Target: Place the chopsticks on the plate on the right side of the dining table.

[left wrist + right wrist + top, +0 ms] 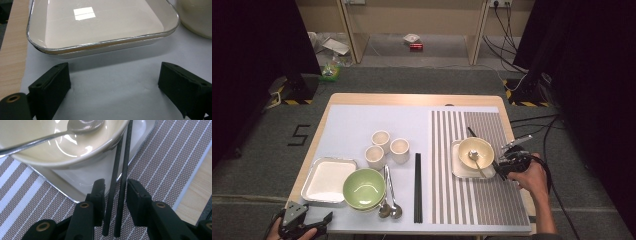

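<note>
Right-hand setting, nearly laid: cream bowl [476, 152] with metal spoon [475, 159] on its square tray [147, 131]. Our right gripper [115, 192], jaws slack, straddles the thin black chopsticks [119, 182] lying against the tray; left gripper [113, 86] open, idle.

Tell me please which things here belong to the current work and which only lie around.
In the work:
right gripper, jaws apart around the black chopsticks
cream bowl with spoon
small tray beneath it

Lying about:
three cups
green bowl
empty tray
second chopstick pair
two spoons
</note>
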A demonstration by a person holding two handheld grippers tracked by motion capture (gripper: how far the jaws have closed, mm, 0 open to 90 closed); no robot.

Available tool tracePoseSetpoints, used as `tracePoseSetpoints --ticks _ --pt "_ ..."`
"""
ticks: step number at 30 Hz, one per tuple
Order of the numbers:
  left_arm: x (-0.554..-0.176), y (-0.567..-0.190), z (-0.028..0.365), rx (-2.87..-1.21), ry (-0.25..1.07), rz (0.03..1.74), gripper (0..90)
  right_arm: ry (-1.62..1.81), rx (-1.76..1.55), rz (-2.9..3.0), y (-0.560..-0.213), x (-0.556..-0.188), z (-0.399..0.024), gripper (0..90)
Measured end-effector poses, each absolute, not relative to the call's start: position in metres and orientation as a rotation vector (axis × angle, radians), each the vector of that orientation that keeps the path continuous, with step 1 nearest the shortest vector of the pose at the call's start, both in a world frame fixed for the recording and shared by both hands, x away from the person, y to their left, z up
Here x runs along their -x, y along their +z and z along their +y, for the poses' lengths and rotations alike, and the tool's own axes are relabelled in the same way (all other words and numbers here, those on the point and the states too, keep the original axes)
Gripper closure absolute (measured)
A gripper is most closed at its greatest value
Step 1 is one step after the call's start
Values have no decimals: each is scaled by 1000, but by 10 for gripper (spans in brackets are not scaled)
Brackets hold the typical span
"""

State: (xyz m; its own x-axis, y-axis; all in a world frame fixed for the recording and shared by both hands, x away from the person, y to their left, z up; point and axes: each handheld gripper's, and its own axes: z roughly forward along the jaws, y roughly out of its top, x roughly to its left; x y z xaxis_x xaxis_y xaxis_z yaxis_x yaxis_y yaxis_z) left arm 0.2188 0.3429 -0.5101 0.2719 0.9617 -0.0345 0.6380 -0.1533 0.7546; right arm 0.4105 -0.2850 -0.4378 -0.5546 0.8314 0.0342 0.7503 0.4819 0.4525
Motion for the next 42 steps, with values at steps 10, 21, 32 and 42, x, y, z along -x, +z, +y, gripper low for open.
tracePoseSetpoints --ticks 10,21,32,42 --pt "-219 -510 342 -1871 618 1445 93 581 -1308 2577 -441 -405 -285 752" --pt "-219 -510 343 -1874 617 1444 93 519 -1265 2608 -438 -415 -284 774" --pt "-219 -510 343 -1877 618 1444 93 427 -1138 2670 -437 -431 -285 780" --pt "-219 -510 343 -1876 618 1444 93 404 -1086 2686 -437 -439 -278 744"
